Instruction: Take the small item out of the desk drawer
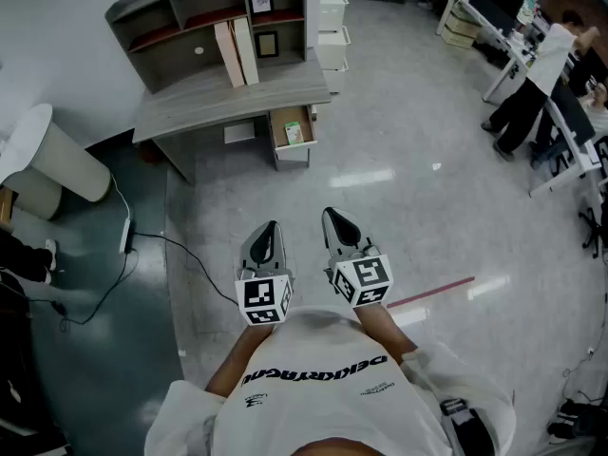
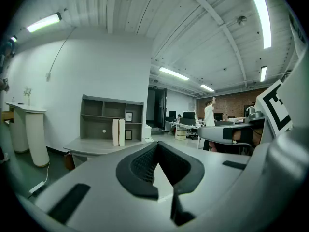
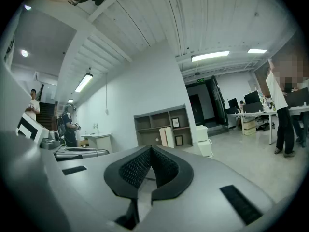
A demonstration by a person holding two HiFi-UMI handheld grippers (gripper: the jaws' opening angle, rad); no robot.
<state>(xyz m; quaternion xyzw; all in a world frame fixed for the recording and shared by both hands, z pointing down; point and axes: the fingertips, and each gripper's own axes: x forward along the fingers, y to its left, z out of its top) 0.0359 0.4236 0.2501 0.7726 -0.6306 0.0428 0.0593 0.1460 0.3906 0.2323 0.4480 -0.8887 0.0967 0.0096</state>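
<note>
Approach is judged the step in hand: the grey left gripper (image 1: 272,229) and grey right gripper (image 1: 334,218) are held shut and empty. Well ahead, a small green-white item (image 1: 294,133) is seen in the open wood-lined drawer (image 1: 290,152) of the grey desk (image 1: 204,98); walking closer is called for.

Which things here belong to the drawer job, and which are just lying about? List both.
For the job:
- desk
- open drawer
- small green item inside it
- left gripper and right gripper, both shut and empty

Lying about:
- white folders on the desk
- framed picture
- white cabinet
- cable on the floor
- red floor stripe
</note>
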